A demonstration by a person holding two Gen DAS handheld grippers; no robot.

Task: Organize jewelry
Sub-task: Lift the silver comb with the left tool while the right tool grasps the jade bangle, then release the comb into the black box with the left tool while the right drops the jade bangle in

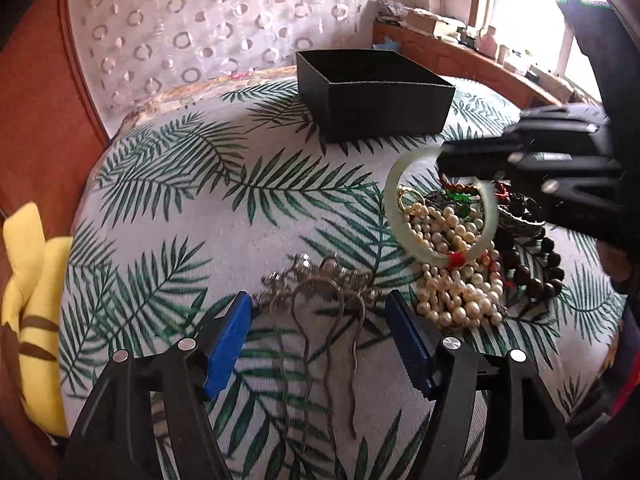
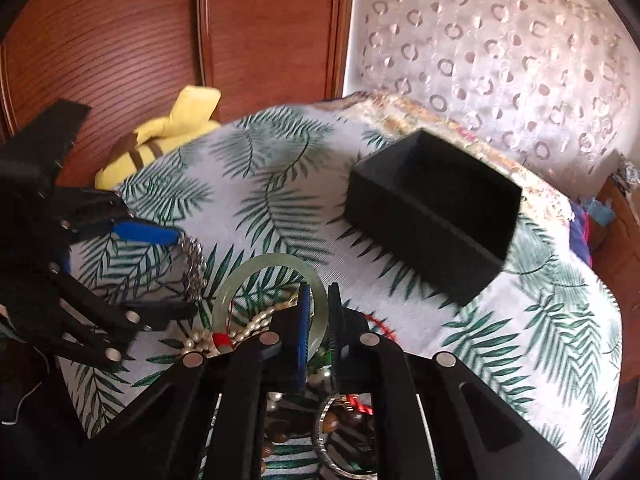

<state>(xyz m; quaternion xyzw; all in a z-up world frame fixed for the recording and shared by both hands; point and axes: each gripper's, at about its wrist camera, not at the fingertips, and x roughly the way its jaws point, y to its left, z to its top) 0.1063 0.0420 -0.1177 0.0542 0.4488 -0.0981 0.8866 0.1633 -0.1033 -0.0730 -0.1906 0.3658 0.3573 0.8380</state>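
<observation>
A pale green jade bangle (image 1: 400, 184) is held above a heap of jewelry with pearl strands (image 1: 456, 280) and dark wooden beads (image 1: 540, 268). My right gripper (image 2: 318, 300) is shut on the bangle's rim (image 2: 260, 264); it also shows in the left wrist view (image 1: 448, 160). My left gripper (image 1: 318, 304) is open, its blue pads either side of silver hairpins (image 1: 320, 296) lying on the leaf-print cloth. An open black box (image 1: 372, 92) stands behind; it also shows in the right wrist view (image 2: 432, 208).
A yellow plush toy (image 1: 32, 300) lies at the left edge of the bed by a wooden wardrobe (image 2: 160, 32). A patterned curtain (image 1: 220, 20) hangs behind. A cluttered wooden shelf (image 1: 460, 48) runs along the window at the right.
</observation>
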